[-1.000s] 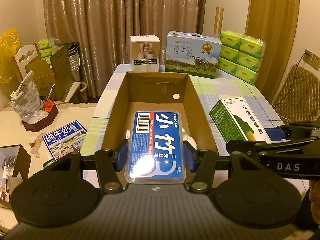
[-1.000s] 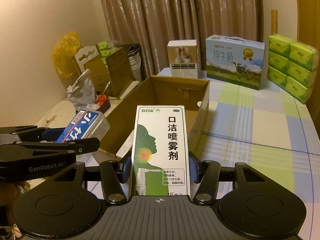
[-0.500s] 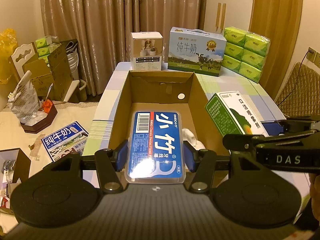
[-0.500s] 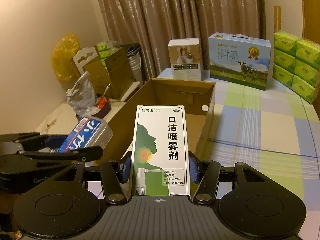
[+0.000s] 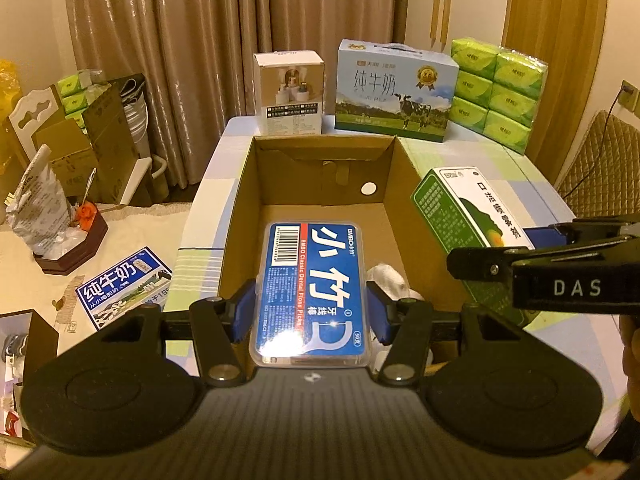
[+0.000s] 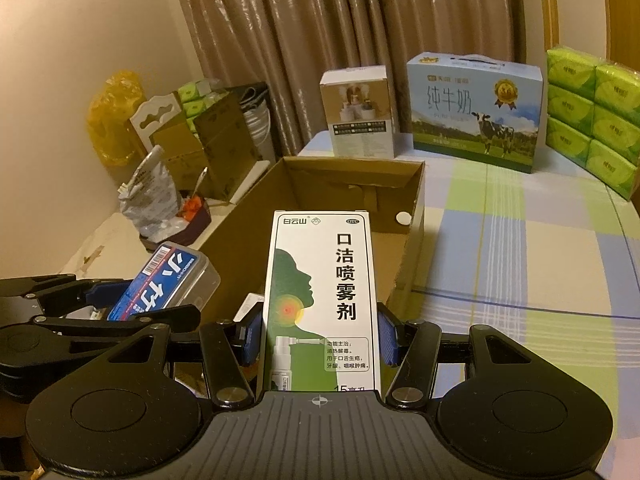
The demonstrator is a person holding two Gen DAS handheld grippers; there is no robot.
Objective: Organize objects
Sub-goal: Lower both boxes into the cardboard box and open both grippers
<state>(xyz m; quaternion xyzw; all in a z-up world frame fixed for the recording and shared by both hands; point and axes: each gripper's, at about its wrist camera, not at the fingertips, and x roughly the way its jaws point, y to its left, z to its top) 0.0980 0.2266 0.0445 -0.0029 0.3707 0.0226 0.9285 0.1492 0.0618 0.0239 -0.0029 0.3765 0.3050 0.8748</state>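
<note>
My left gripper is shut on a blue dental floss pick case, held over the near end of an open cardboard box. My right gripper is shut on a white and green mouth spray box, held above the box's near right edge. The spray box also shows at the right in the left wrist view. The floss case shows at the left in the right wrist view. A white item lies in the box, partly hidden.
The box stands on a checked tablecloth. At the table's far end stand a small white carton, a milk carton case and stacked green tissue packs. Left of the table lie bags, cardboard and a blue leaflet.
Both grippers have moved back and up a little with their loads still held, so the box looks slightly farther. The spray box has shifted closer to the box's right wall.
</note>
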